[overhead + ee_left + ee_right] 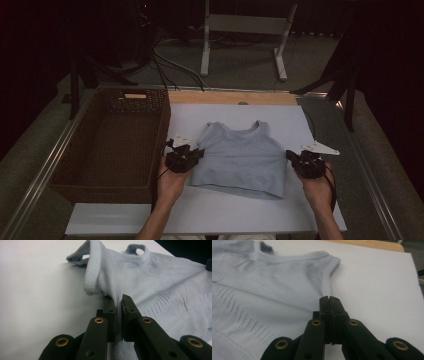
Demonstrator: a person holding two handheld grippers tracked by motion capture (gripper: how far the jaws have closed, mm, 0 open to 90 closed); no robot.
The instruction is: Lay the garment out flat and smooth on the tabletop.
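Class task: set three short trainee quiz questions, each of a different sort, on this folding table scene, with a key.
1. True or false: the left gripper pinches the light blue top.
2. Which lies left of the top? A wicker basket; B metal bowl; C cardboard box.
3. Fill in: the right gripper sits at the top's ___ side edge.

Key: 1 true; 2 A; 3 right.

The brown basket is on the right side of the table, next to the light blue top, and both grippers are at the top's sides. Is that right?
Not quite. The high view shows the brown basket on the left side of the table, beside the light blue top. The left gripper and right gripper are at its sides.
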